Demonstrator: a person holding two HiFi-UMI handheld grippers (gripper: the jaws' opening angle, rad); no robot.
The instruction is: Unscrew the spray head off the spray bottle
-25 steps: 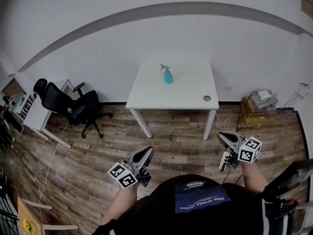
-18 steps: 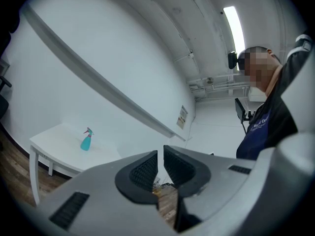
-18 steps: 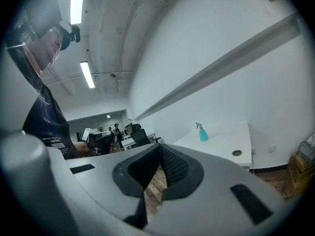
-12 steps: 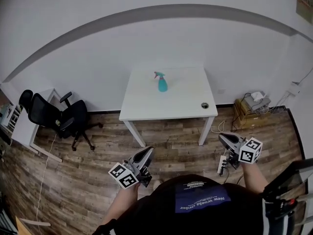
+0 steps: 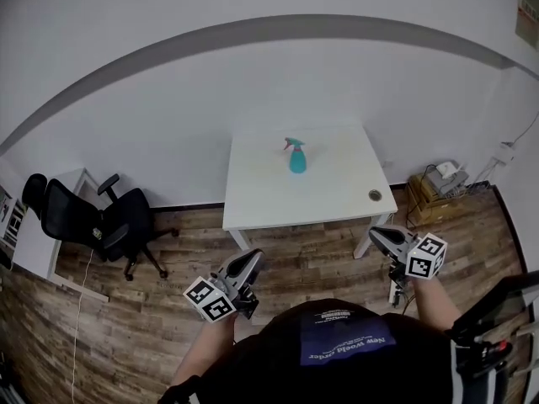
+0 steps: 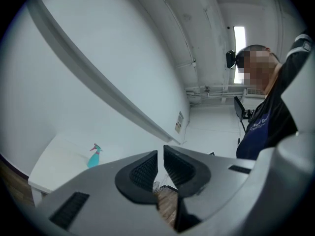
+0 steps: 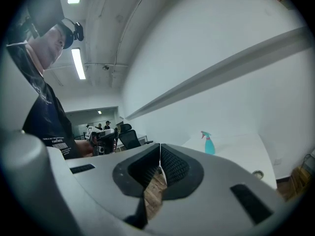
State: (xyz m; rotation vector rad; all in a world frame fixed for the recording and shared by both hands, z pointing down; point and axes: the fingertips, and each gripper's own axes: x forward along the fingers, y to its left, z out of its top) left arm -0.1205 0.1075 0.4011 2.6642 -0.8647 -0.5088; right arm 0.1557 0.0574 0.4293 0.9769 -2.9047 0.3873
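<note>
The step in hand looks like the approach. The teal bottle (image 5: 297, 160) stands upright near the middle of the white bench (image 5: 337, 194) with its spray head (image 5: 292, 144) on. Both grippers are held low over the wood floor (image 5: 168, 310), well apart from the bench. The left gripper (image 5: 251, 259) is clenched on nothing, with only a thin slit between its jaws. The right gripper (image 5: 377, 234) is likewise closed and empty. Nothing of the unscrewing has begun. The next move, as I judge it, calls for closing in on the bench and opening both grippers. One would then clamp the bottle's body to steady it while the other takes the spray head and turns it. The bottle looks light and narrow, so a sideways nudge could tip it.
</note>
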